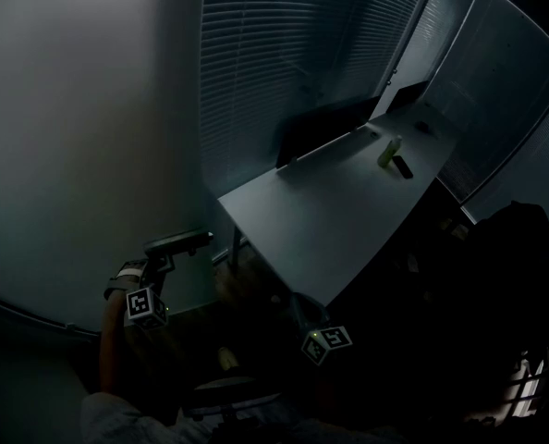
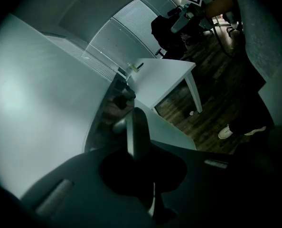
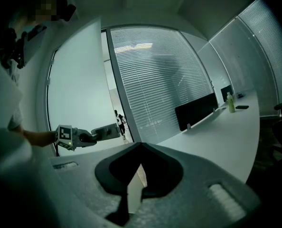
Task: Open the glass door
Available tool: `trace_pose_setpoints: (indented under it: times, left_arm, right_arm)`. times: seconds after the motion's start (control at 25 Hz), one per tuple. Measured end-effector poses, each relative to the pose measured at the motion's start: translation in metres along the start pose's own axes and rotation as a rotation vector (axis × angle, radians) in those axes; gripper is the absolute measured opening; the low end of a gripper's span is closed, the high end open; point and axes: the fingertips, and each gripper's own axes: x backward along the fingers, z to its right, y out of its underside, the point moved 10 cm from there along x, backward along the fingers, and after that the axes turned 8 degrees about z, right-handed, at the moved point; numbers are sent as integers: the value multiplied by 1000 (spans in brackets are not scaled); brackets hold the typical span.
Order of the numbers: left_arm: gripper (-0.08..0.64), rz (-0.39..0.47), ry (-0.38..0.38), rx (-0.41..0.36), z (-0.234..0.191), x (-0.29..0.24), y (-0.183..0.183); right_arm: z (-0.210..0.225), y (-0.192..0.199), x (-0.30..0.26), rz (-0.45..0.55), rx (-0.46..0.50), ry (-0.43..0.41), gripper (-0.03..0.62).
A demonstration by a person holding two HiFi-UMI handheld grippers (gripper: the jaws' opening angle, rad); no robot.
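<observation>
The frosted glass door [image 1: 71, 109] fills the left of the head view and stands ajar; in the right gripper view, the door [image 3: 79, 80] leaves a gap beside the blind-covered wall. My left gripper [image 1: 177, 244] reaches to the door's edge and is shut on the flat grey door handle [image 2: 137, 132], which stands edge-on between the jaws. The same left gripper [image 3: 91, 136] shows holding the handle [image 3: 108, 131] from the side. My right gripper [image 1: 325, 340] hangs lower right, apart from the door, with nothing in it; its jaw tips are hidden.
A long white table [image 1: 330, 211] runs back from the door, carrying a bottle [image 1: 389, 151] and a black divider screen [image 1: 325, 128]. Glass walls with blinds [image 1: 284, 54] stand behind. A dark office chair [image 1: 515, 239] is at the right. A person [image 3: 118, 120] stands beyond the doorway.
</observation>
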Motion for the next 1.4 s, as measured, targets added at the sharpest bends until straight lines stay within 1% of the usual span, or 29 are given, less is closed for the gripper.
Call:
trace_pose_setpoints:
  times: [0.44,0.64,0.76,0.96,1.16,1.32,1.4]
  left_arm:
    - [3,32,28,-25,23,19,-9]
    - [3,50,35,-40,33,29,-13]
    - [3,61,33,-49,43,38,-17]
    - [3,78,40,-64,54,48,-23]
    - [3,95,43,-85,69,59,-26]
    - [3,108,55,-90,76,65,-25]
    - [3,110,47,-108,78,72,-28]
  right_arm:
    - [-15,2,34,12,-1,27,-2]
    - [-18,12,53,11,45,43,-2]
    - [-26,11,71,14,43,53,-2]
    - [-31,25,91,39,52,70,-2]
    - [-47,27,111,36,44,77,-2]
    - [-56,28,123,51,48,89,-2]
    - [-64,28,131,55,55,90,-2]
